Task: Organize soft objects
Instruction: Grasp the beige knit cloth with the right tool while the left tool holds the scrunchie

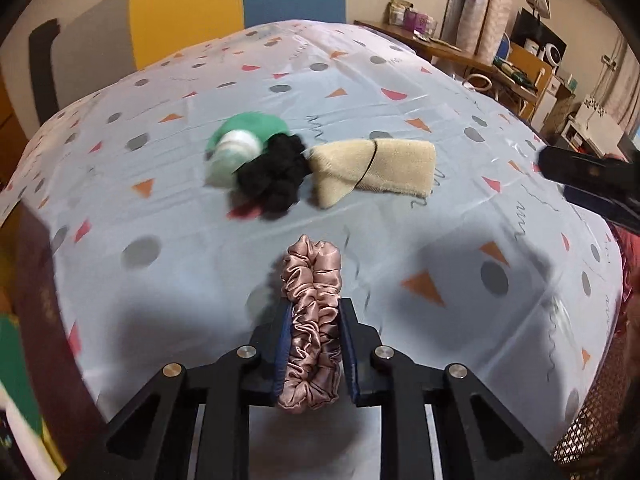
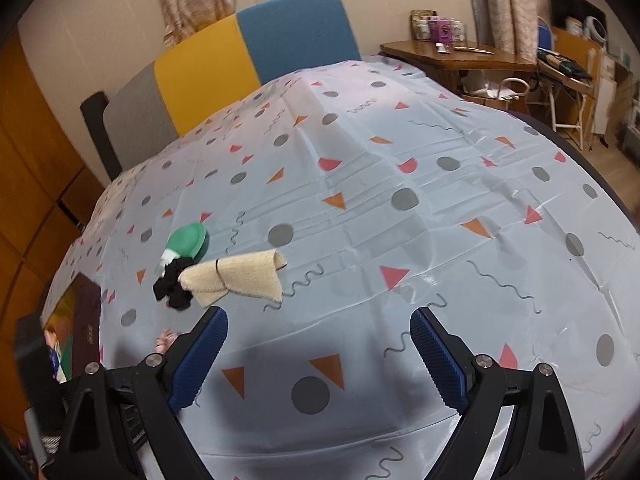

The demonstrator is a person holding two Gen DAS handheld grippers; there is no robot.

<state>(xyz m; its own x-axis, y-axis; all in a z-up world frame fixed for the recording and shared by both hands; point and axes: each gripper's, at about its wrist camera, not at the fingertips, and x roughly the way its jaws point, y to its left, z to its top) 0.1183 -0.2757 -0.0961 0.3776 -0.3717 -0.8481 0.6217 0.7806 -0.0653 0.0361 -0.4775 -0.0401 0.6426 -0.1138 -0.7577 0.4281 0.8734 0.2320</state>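
A pale tablecloth (image 1: 400,208) printed with grey dots, orange and pink triangles and squiggles covers the table, with yellow and blue panels and a wooden side table behind it. Low in the left wrist view, the left gripper (image 1: 316,350) is clamped on a pink satin scrunchie (image 1: 313,312): both blue pads press its sides, squeezing it into a narrow upright band that sticks out past the fingertips toward the middle of the table and hangs down behind them. Farther across the cloth lies a small cluster: a green and white puff (image 1: 240,144), a black scrunchie (image 1: 274,176) touching it, and a folded beige cloth (image 1: 376,170) just beside the black one. The right gripper (image 2: 319,356) hangs over bare cloth with its jaws spread wide and nothing between them; the beige cloth (image 2: 236,278) lies just beyond its left fingertip.
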